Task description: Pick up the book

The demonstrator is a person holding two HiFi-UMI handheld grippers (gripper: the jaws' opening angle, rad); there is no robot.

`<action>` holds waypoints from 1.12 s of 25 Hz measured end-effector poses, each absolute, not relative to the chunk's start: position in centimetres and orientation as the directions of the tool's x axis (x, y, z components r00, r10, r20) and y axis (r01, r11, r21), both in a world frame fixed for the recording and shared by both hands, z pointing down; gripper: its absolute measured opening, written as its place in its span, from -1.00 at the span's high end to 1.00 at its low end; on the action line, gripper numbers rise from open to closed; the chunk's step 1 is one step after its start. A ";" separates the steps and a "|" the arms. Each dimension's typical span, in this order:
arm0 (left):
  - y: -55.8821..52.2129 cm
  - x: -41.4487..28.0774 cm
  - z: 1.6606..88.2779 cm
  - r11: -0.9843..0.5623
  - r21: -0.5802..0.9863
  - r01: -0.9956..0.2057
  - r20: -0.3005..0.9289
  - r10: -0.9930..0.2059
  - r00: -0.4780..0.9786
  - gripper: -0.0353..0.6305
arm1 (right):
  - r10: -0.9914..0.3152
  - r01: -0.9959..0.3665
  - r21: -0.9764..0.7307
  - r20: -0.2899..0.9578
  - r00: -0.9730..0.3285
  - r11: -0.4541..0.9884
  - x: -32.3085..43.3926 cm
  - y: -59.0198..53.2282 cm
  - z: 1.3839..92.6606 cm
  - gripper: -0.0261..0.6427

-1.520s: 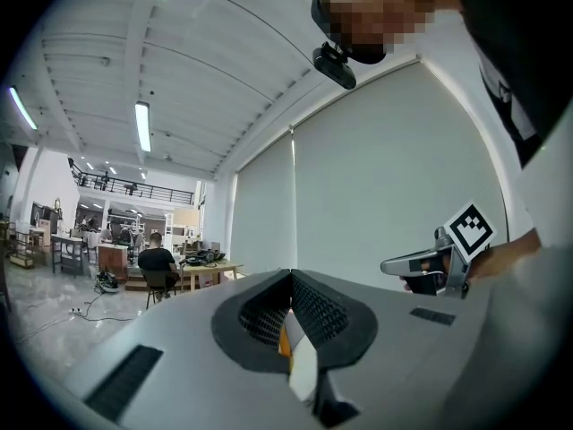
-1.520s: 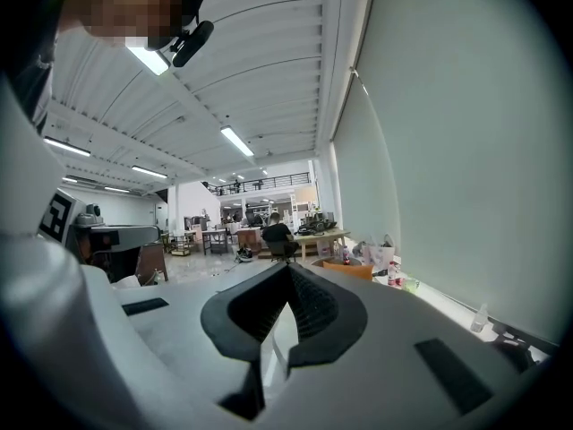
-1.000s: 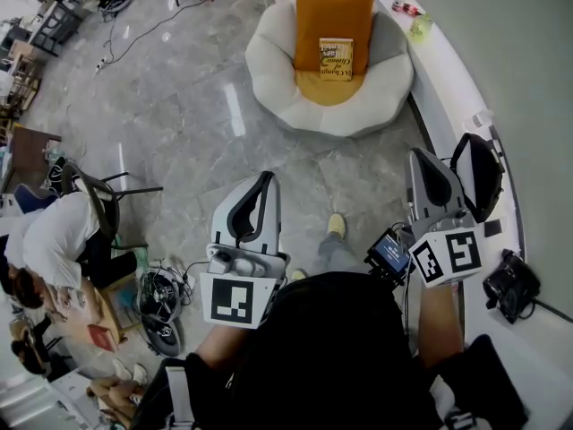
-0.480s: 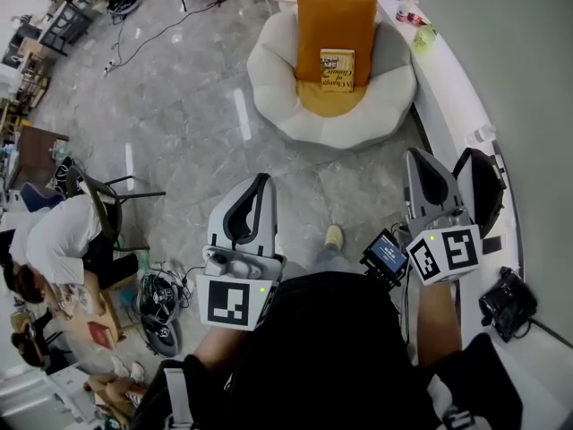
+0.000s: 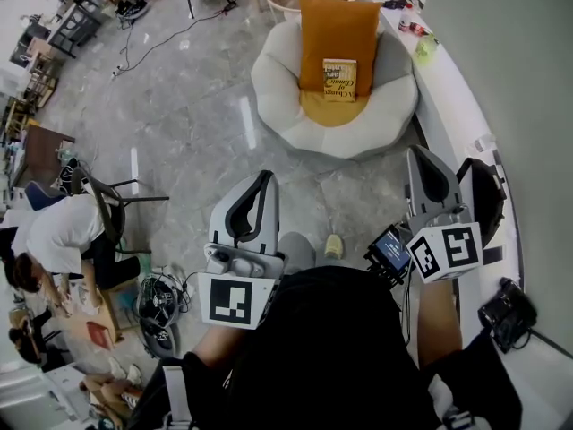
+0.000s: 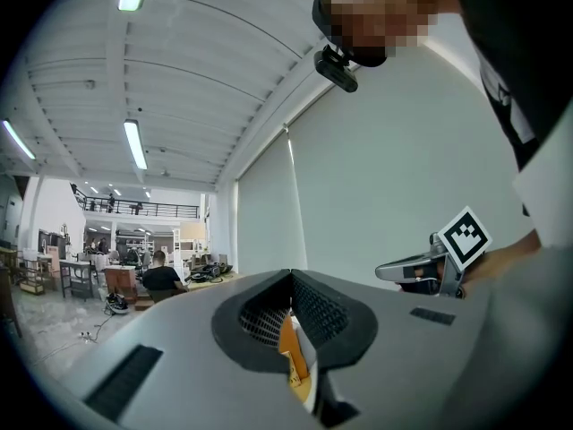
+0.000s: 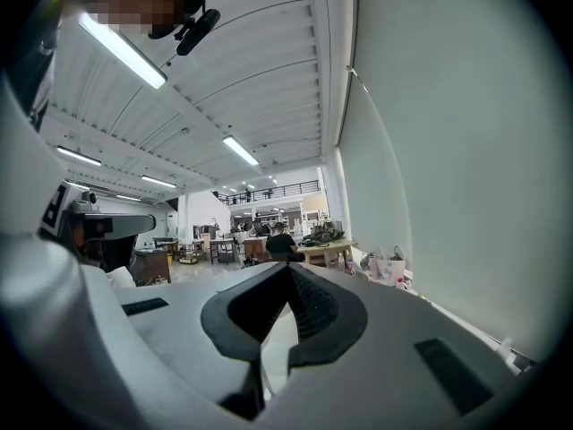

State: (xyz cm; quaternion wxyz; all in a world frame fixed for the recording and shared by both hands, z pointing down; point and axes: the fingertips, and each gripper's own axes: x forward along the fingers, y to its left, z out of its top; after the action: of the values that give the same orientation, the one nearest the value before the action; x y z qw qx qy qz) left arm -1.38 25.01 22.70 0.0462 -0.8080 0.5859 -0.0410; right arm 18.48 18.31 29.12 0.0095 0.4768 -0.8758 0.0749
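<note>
On the white chair (image 5: 279, 92) ahead: the book (image 5: 339, 79) stands on the seat, its cover facing me and its back against the orange cushion (image 5: 336, 21).
Gap to cover: both grippers are well short of the chair, with bare grey floor between. The task looks barely started to me.
Left gripper (image 5: 262, 186): empty and pointing level towards the chair. In its own view the fingertips are pressed together.
Right gripper (image 5: 423, 161): also empty, with its jaws squeezed tight at the tips, beside the curved white ledge (image 5: 452, 97).
Poor view: a thin orange sliver shows below the left tips. I take it for the far cushion, but it is too narrow to be sure.
Weight: I judge it a slim paperback, light enough for one gripper.
Stiffness: probably bendy across the cover and firmer near the spine. A pinch at a loose corner may fan the pages.
Surface: the cover may be smooth, so I want the pads well onto it, not just on the edge.
Support: the seat and cushion are soft, so a push would tip the book or sink it in.
Where to hold: the free top edge, with one jaw in front of the cover and one behind.
Before that: the jaws must be opened.
</note>
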 end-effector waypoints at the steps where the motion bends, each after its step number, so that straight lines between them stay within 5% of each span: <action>1: 25.2 -1.6 22.8 -0.304 -0.136 -0.943 0.023 -0.952 0.304 0.86 | -0.834 -0.836 -0.121 0.084 -0.545 0.535 18.5 18.4 29.0 0.88; 28: 22.3 -1.1 22.1 -0.337 -0.100 -0.936 -0.038 -0.939 0.342 0.86 | -0.841 -0.844 -0.084 0.080 -0.535 0.529 18.2 16.2 28.3 0.88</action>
State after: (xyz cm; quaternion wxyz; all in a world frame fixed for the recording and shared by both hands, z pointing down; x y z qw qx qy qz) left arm -1.14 22.31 22.07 0.0516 -0.8176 0.5733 -0.0132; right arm 18.23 16.16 28.29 0.0146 0.4818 -0.8744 0.0560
